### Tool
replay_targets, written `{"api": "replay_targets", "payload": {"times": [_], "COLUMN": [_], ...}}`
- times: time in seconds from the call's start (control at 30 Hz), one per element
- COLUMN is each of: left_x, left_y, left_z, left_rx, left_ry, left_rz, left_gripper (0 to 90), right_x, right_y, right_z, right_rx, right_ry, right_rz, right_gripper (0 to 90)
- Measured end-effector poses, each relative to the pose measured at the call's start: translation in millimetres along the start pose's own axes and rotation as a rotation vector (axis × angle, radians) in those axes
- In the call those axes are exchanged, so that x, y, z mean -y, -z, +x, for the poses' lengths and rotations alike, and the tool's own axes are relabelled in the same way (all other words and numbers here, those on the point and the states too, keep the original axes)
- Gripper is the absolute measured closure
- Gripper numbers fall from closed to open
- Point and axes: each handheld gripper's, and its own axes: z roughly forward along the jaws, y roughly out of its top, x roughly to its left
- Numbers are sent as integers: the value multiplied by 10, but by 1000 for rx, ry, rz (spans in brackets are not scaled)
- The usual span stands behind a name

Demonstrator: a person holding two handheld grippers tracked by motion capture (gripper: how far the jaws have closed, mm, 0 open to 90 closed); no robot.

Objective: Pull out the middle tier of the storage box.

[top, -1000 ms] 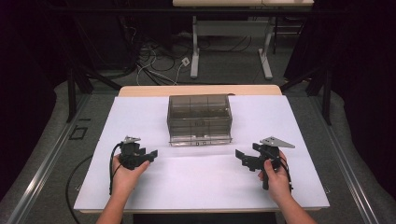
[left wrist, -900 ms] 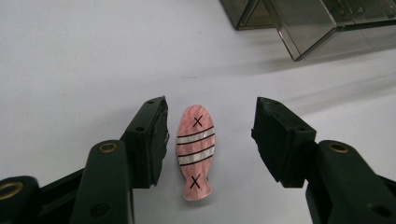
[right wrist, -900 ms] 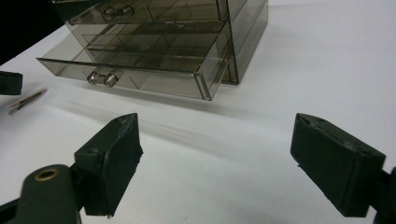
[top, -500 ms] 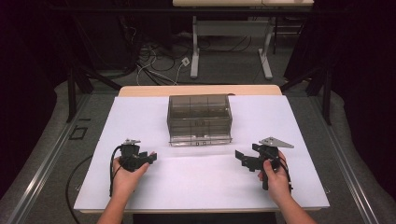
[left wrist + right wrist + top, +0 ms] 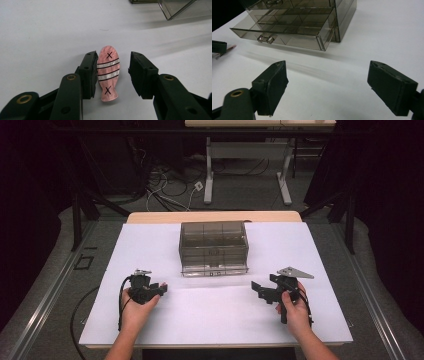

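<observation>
- The left claw (image 5: 112, 75) is spread, its jaws rising from the bottom of the left gripper view on either side of a pink fish-shaped piece (image 5: 108, 73) that lies flat on the white bench (image 5: 45, 32).
- The fish piece touches or nearly touches the left-hand jaw; clear white gap separates it from the right-hand jaw. It carries two white bands edged in black and two black crosses.
- Past the jaw tips the bench is bare up to the frame's upper right, where a corner of the smoky clear drawer box (image 5: 175, 8) is cut off by the frame edge.
- In the high view the left claw (image 5: 159, 290) sits at lower left of the white sheet, a hand (image 5: 136, 307) behind it; the fish piece is too small to make out there.
- The right claw (image 5: 327, 85) is spread wide with nothing between its jaws, only open bench.
- Beyond it, at upper left of the right gripper view, the drawer box (image 5: 312, 22) has its lower drawer (image 5: 282, 37) pulled out, two small round knobs on the front; its compartments look empty, though the tinted walls blur them.
- At the far left edge of that view a dark jaw tip and a sliver of pink are cut off.
- In the high view the right claw (image 5: 260, 290) is at lower right, well apart from the box (image 5: 214, 247) at centre, with bare sheet between the two claws.
</observation>
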Motion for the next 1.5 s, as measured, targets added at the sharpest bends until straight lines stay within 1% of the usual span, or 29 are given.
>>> {"api": "replay_targets", "payload": {"times": [0.07,0.23,0.4,0.47,0.5,0.53,0.57,0.7,0.73,0.8,0.87,0.9,0.93,1.03,1.1,1.17,1.2,1.23,1.27,1.33,1.4,1.43,1.47,1.5], "left_x": [2,3,3,3,-1,0,2,-4,-2,-4,-4,-3,-4,-4,-5,-8,-9,-8,-10,-5,-5,-4,-6,-6], "left_y": [-7,-8,-6,-10,-5,-7,-7,1,1,16,23,32,38,50,53,62,71,76,86,94,103,98,103,99], "left_z": [-15,-19,-7,-7,-5,-8,-12,-4,2,11,26,32,31,39,41,43,44,51,57,73,101,107,112,112], "left_rx": [-15,-25,-35,-34,-32,-38,-44,-38,-38,-28,-19,-15,-16,-8,-10,-11,-9,-14,-12,-27,-14,-14,-10,-12], "left_ry": [-2,-11,-19,-10,-10,-11,-13,-15,-17,-10,-10,-8,-1,4,-5,-5,3,2,8,14,29,33,36,39], "left_rz": [-4,-3,-2,-8,-1,-5,-5,3,-2,10,7,-3,-5,3,0,-5,-3,-7,-1,2,10,1,8,4], "left_gripper": [597,621,672,681,682,683,704,708,711,716,723,732,758,766,772,792,801,811,822,841,848,850,853,854], "right_x": [1,5,6,6,6,6,7,9,9,10,11,12,13,15,16,16,17,17,18,18,19,18,17,17], "right_y": [-1,-10,-12,-14,-14,-14,-14,-14,-12,-13,-15,-16,-17,-18,-18,-19,-18,-18,-19,-18,-18,-17,-16,-15], "right_z": [-4,-1,-5,-6,-7,-6,-6,-8,-9,-8,-6,-2,-1,-1,-2,0,-1,-3,-3,-2,-2,-4,-9,-10], "right_rx": [4,5,6,6,7,4,4,4,4,3,4,4,4,7,9,9,8,8,8,8,7,7,9,9], "right_ry": [3,2,4,4,6,4,4,7,7,7,9,8,8,7,9,7,8,11,10,8,5,5,10,9], "right_rz": [4,3,4,5,5,5,5,7,9,10,11,11,11,13,14,14,15,15,15,15,15,14,12,13], "right_gripper": [155,155,155,155,155,155,155,155,155,155,156,155,155,156,156,156,155,156,156,156,156,156,156,156]}}
